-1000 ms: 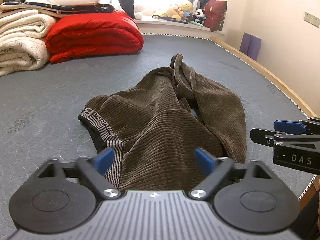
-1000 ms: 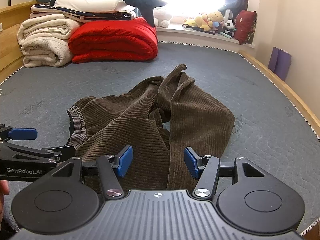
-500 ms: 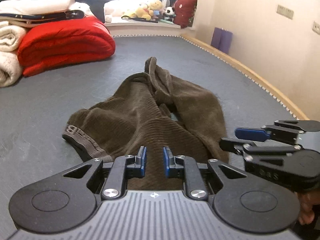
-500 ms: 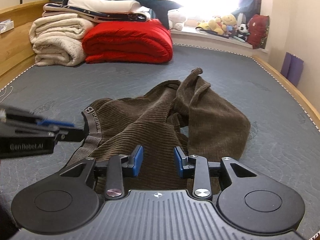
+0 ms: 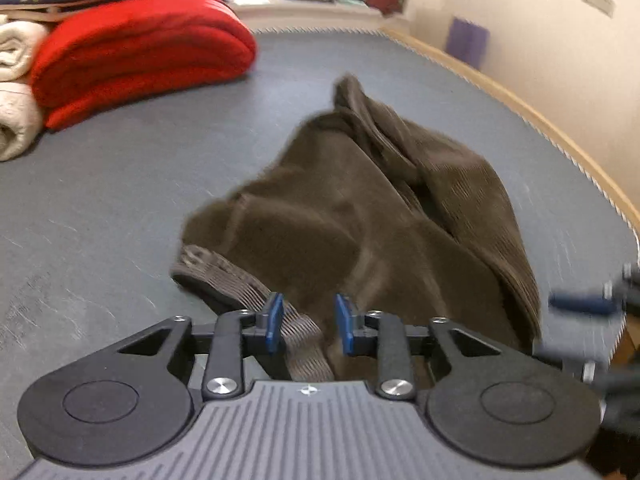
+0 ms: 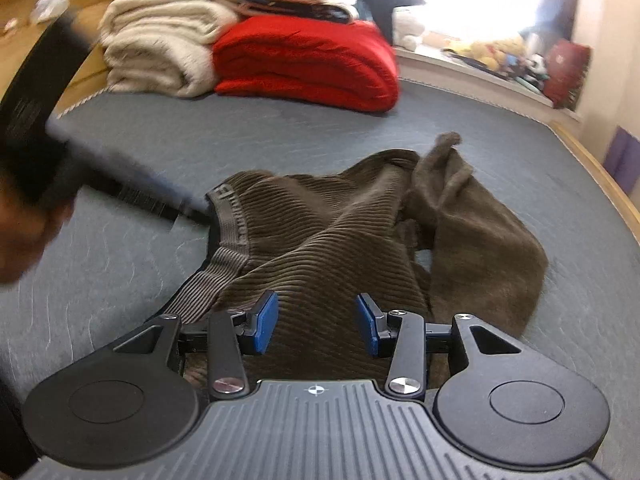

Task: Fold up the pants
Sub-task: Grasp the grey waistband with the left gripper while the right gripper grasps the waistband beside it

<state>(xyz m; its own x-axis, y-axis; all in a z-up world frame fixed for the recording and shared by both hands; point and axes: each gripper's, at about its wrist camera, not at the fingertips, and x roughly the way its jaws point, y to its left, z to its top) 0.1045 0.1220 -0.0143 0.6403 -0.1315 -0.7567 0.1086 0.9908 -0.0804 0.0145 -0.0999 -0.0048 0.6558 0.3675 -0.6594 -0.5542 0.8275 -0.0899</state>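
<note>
In the left wrist view, folded cream blankets [image 5: 18, 92] and a red quilt [image 5: 140, 56] fill the upper left, the crumpled brown corduroy pants [image 5: 360, 216] lie mid-frame on the grey mattress [image 5: 100, 208], and the left gripper [image 5: 308, 322] at lower centre is opening, its blue pads apart over the striped waistband [image 5: 240, 284] without pinching it. In the right wrist view, the right gripper [image 6: 316, 322] at bottom centre is also opening, pads apart above the pants' ribbed cloth, gripping nothing.

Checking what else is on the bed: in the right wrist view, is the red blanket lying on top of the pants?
No, the red blanket sits far back beside the cream blankets, apart from the pants.
</note>
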